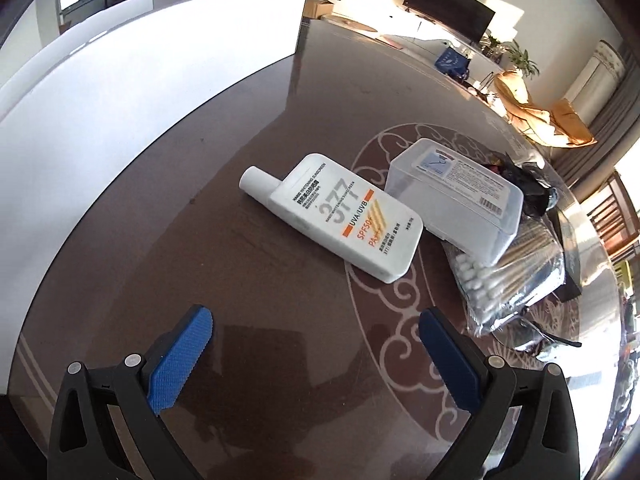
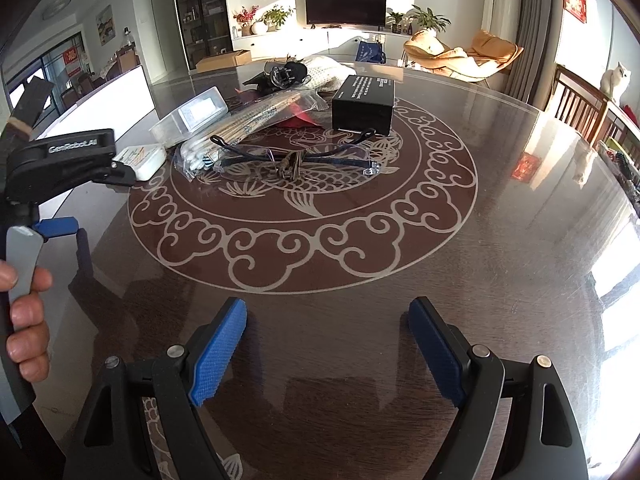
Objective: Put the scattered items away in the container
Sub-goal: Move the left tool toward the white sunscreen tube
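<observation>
Just ahead of the spread left tongs (image 1: 316,322) lies the sunscreen bottle (image 1: 340,216).

Low sunlight pours in from my three o'clock, glaring white off the glossy worktop (image 2: 520,240). My fingers (image 2: 218,350) cast soft shadows toward nine o'clock. Both views stay sharp centrally, but bend and darken at the fisheye edges.

My right gripper (image 2: 326,344) hung over the counter (image 2: 500,220) with its fingers (image 2: 218,350) spread and empty. Ahead, safety glasses (image 2: 296,156) lay before a black box (image 2: 364,106), with a bag of cotton swabs (image 2: 240,128) alongside. My left gripper (image 2: 60,160) showed at the left edge.
</observation>
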The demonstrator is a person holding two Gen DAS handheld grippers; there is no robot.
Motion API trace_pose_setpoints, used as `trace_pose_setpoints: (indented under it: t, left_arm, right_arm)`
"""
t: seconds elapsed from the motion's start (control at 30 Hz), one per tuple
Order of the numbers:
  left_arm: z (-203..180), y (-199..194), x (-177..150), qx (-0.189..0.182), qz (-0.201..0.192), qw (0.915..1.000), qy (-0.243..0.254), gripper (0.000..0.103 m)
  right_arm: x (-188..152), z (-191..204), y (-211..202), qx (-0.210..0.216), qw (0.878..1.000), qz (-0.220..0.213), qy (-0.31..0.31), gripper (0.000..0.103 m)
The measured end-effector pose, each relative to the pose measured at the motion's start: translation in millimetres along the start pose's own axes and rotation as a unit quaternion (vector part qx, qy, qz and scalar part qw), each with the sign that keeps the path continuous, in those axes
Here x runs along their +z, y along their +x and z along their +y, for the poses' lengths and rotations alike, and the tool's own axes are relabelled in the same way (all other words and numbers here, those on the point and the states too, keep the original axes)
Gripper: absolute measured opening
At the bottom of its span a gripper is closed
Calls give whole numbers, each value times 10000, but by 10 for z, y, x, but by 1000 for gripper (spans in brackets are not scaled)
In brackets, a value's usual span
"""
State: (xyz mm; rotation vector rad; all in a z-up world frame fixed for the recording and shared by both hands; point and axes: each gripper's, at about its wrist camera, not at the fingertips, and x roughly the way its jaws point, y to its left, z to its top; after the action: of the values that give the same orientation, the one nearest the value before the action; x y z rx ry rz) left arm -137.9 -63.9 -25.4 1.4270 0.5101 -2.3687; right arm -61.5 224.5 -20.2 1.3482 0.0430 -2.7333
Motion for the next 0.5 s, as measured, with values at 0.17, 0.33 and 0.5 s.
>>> trace_pose_setpoints:
  t: [0.17,0.33,0.5]
  left_arm:
    - [-227,151,74,769,-46,9970,-54,103]
    - [-350,263,262,958,-77,9944,-437,103]
    - [-405,367,481,1158,107,9890,-909,103]
  right_arm:
    - [-2,-41,-13,132,9999,-44,102,85]
    - [-8,-104,-40,336,9990,-113,262,85]
    - [-17,-169,-63,559,9973,-186,435,85]
